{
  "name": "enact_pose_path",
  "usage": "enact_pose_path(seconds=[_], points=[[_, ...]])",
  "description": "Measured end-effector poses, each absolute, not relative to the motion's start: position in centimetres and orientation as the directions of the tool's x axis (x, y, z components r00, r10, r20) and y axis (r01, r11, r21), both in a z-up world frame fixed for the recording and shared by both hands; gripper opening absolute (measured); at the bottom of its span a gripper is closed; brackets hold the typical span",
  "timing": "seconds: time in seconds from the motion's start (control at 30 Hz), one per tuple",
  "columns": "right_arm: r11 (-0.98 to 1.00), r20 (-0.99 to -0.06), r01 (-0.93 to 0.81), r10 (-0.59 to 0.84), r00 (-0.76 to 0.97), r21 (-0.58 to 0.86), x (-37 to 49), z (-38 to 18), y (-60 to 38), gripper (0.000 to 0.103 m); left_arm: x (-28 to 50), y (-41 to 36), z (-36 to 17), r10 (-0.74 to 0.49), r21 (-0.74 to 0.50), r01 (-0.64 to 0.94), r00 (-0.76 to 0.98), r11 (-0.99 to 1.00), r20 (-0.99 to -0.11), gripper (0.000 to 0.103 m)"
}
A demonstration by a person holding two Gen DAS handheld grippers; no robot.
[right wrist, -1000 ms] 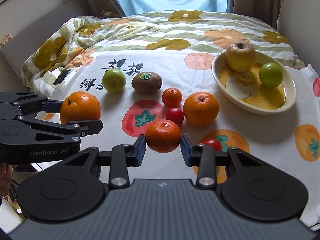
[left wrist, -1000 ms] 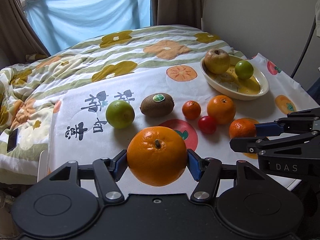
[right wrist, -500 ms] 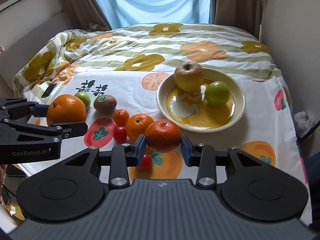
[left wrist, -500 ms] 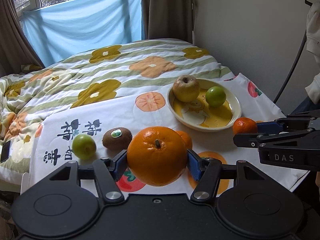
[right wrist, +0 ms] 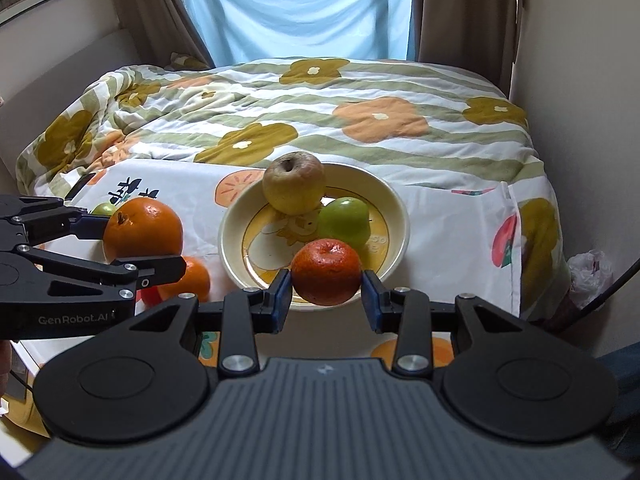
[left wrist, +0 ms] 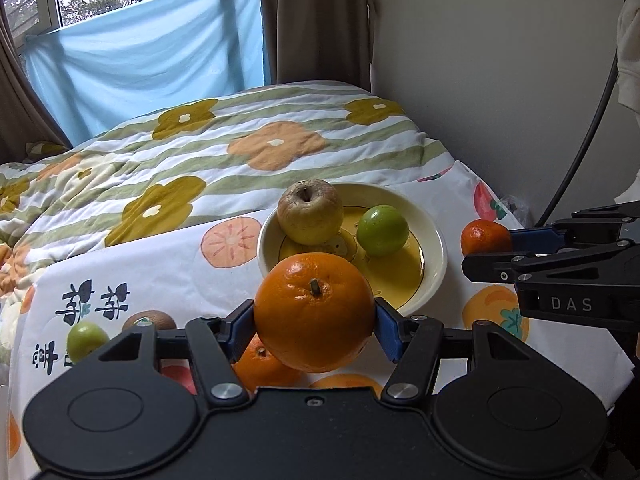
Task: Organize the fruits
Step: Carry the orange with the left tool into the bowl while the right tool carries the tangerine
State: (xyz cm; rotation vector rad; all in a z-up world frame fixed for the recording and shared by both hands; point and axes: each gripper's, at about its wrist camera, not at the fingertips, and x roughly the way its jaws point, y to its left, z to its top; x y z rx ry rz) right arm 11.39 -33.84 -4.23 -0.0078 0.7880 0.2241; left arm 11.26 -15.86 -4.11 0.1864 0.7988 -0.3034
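Fruits are headed for the bowl (left wrist: 434,258), as I read it, with both loads mid-carry. From my left wrist, the left gripper (left wrist: 315,322) clamps a big orange (left wrist: 315,312) held above the cloth (left wrist: 168,268) just short of the bowl's near rim, where an apple (left wrist: 310,210) and lime (left wrist: 383,230) already sit. From my right wrist, the right gripper (right wrist: 326,294) pinches a tangerine (right wrist: 326,272) over the near rim. Next I would lower each over bare bowl floor and release without knocking the apple.
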Motion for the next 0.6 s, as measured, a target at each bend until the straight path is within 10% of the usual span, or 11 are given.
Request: enact_pose_path(seconds=[0.6], points=[[0.976,-0.742,-0.189,0.205,0.639,0.107,16.3,-7.6,-39.0,0.052,18.5,-22.3,-10.3,-0.159,0.084,0.382,0.563,0.920,-0.811,0.066]])
